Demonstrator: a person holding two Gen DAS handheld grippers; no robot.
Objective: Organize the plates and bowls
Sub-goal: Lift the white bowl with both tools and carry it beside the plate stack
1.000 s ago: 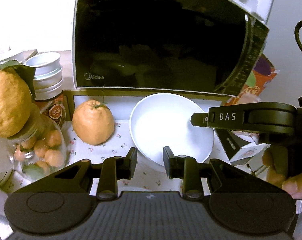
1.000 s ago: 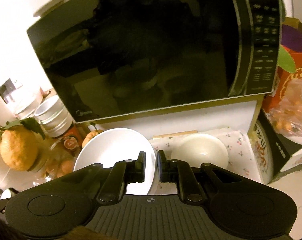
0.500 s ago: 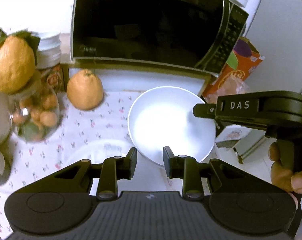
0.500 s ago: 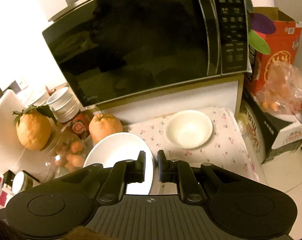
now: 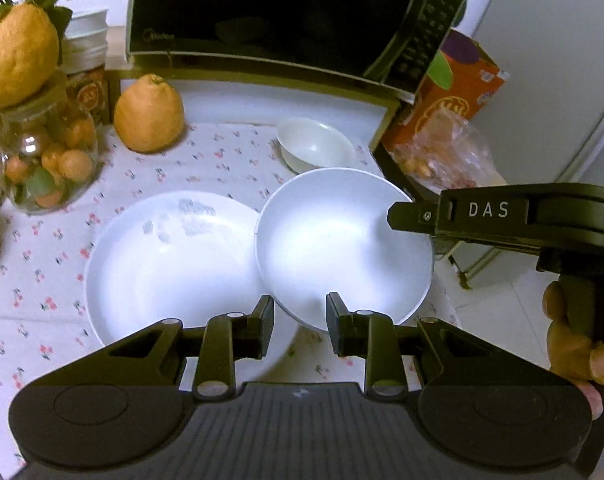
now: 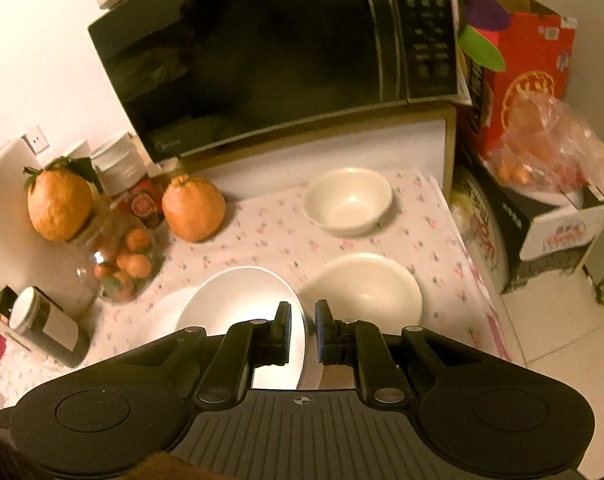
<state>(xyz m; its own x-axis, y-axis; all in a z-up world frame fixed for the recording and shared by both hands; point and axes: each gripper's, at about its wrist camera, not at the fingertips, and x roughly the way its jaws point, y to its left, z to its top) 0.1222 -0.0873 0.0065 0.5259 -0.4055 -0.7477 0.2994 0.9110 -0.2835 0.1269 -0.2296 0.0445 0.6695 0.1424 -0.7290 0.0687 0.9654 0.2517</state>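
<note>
Round white ceramic plate [image 5: 341, 240] — pinched at opposite rims by left tool [image 5: 300, 320] and right tool [image 6: 303, 330], above larger white plate [image 5: 162, 264] on counter [image 5: 230, 160]. Advice: lower level, centred — then release.

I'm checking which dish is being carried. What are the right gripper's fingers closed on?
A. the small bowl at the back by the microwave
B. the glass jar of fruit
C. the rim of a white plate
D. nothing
C: in the right wrist view the right gripper pinches the rim of the white plate, while the small bowl stands apart, farther back on the cloth.
</note>
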